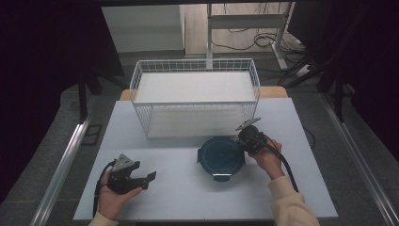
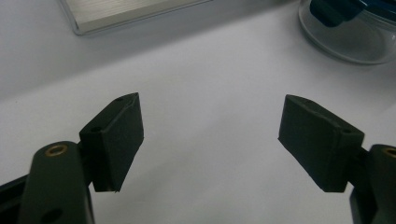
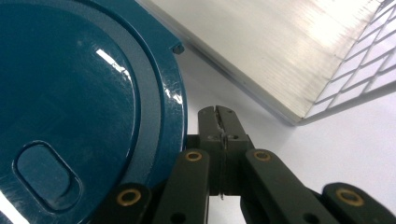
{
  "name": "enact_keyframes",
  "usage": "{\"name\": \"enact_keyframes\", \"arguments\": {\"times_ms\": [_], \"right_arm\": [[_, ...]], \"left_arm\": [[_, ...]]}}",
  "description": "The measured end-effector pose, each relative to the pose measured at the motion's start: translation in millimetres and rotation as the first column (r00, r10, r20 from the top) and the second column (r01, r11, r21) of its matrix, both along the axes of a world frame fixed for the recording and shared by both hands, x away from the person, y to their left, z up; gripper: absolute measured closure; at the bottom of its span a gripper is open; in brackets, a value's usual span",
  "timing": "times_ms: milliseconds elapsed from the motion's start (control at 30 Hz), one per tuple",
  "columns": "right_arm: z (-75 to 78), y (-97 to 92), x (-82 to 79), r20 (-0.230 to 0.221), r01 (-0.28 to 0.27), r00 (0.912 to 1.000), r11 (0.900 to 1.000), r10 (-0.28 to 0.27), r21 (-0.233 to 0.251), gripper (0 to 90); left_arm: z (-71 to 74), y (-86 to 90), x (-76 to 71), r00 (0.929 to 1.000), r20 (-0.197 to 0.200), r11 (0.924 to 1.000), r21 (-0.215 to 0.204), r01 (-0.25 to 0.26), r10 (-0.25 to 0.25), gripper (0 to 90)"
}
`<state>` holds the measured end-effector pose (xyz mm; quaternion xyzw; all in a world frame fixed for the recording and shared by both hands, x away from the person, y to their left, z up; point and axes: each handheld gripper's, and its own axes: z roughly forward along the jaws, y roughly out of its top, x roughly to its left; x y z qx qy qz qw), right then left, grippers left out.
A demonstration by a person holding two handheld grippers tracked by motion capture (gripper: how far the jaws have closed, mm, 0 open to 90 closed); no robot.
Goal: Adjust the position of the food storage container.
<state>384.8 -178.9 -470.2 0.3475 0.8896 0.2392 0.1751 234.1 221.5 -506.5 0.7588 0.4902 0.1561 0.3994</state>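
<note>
Covering most of the view, the pale table (image 1: 188, 197) carries a white wire basket (image 1: 195, 96) along its far edge. Just in front of the basket's right half, near the table's middle, sits a round container with a dark blue lid (image 1: 220, 157); its clear bowl (image 2: 348, 44) shows under the lid in the left gripper view. It looks stiff, smooth and likely slippery, probably light if empty, so the lid's rim or its side latches seem the best hold. The right claw (image 3: 219, 122) is fully closed on nothing, just beside the lid's right rim. The left claw (image 2: 210, 140) is partly open and empty near the front left corner.
</note>
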Motion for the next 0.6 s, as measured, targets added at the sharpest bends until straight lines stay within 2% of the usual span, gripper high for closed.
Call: {"name": "enact_keyframes", "arguments": {"times_ms": [167,600], "right_arm": [[-0.7,16.0,-7.0,0.006,-0.024,0.9997,0.9992,0.024,-0.033,90.0],[-0.4,41.8,-20.7,-0.013,-0.069,0.9976,0.9954,0.068,-0.067,90.0]], "left_arm": [[0.2,0.3,0.0,1.0000,0.000,1.0000,-0.001,0.001,-0.001,21.6],[0.6,1.8,0.2,1.0000,0.003,1.0000,-0.001,0.002,-0.002,21.6]]}}
